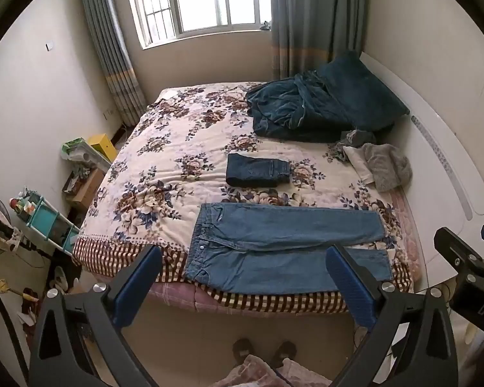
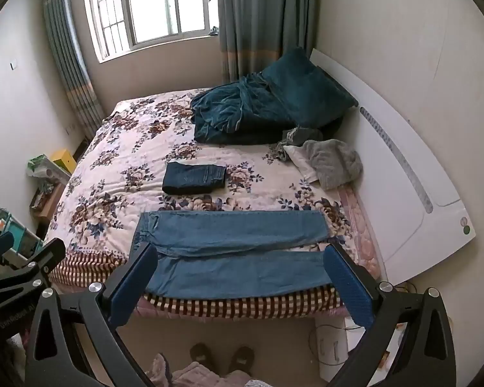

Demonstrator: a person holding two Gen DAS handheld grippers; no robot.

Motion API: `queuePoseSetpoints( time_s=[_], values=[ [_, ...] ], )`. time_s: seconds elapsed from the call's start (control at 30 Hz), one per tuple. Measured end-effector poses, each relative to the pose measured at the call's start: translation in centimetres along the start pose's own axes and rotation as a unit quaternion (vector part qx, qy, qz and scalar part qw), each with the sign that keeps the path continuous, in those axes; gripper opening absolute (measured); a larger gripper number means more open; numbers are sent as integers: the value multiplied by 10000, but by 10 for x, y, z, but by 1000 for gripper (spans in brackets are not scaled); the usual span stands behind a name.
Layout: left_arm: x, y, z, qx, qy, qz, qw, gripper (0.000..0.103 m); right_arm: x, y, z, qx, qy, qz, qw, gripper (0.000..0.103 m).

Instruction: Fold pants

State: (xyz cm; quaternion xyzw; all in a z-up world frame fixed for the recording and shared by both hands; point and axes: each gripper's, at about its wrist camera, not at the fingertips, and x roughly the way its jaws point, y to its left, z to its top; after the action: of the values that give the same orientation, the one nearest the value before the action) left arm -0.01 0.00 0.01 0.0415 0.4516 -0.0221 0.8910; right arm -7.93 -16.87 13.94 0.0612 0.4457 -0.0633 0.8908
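Light blue jeans point(image 1: 284, 245) lie flat along the near edge of the floral bed point(image 1: 164, 167), waist to the left, legs to the right, one leg beside the other. They also show in the right wrist view point(image 2: 238, 251). A folded dark blue pair point(image 1: 256, 170) lies behind them, mid-bed, also seen in the right wrist view point(image 2: 193, 179). My left gripper point(image 1: 245, 258) is open and empty, held above the floor in front of the bed. My right gripper point(image 2: 242, 258) is open and empty, beside it to the right.
A dark teal blanket point(image 1: 309, 106) and a grey fleece point(image 1: 387, 166) lie at the bed's far right by the white headboard point(image 1: 442, 174). A cluttered shelf point(image 1: 48, 219) and boxes stand left of the bed. The person's slippers point(image 1: 264, 350) stand on the floor below.
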Motion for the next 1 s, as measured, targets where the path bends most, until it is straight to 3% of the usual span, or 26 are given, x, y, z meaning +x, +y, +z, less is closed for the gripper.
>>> queuePoseSetpoints(
  time_s=[1.0],
  values=[
    [-14,-5,19,-7,-258,-17,9997,103,-14,4,12,-41,-152,-43,9999,103]
  ],
)
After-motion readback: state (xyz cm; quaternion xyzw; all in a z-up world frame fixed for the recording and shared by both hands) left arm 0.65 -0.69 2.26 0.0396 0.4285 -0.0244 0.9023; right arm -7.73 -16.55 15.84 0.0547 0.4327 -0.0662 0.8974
